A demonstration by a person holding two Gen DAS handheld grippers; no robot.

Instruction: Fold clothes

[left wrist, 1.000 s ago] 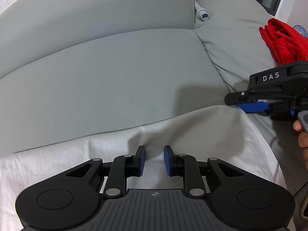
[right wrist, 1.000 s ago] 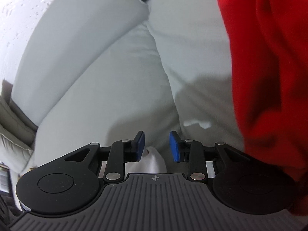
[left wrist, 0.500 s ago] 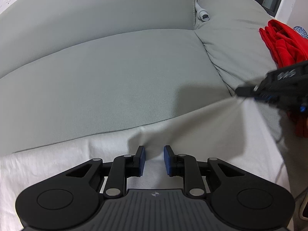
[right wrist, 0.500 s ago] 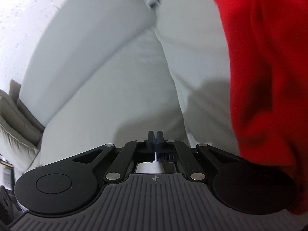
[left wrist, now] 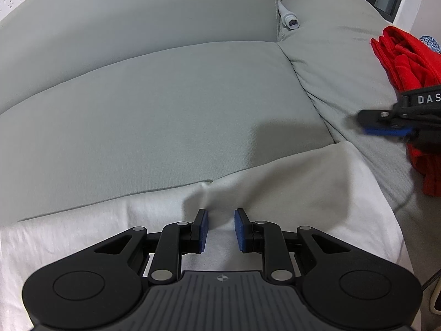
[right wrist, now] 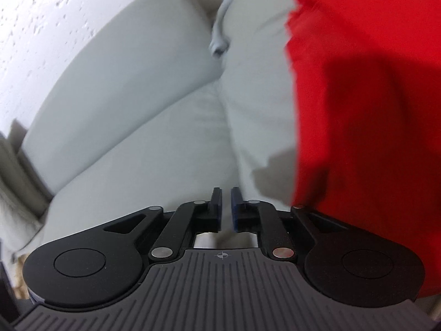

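Left gripper (left wrist: 220, 227): jaws partly apart, nothing clamped, angled down over white garment (left wrist: 303, 193). Right gripper (right wrist: 226, 209): jaws just reopening, narrow gap, empty, beside red garment (right wrist: 372, 110).

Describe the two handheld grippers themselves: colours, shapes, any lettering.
Both look alike. The left gripper is matte black, with two round discs at its sides, silver pivot pins on angled linkage arms, blue pads on its fingers, and a grey ribbed plate bearing a small crosshair mark. The right gripper has the same build; seen side-on from the left wrist view, its black body carries white letters "DAS".
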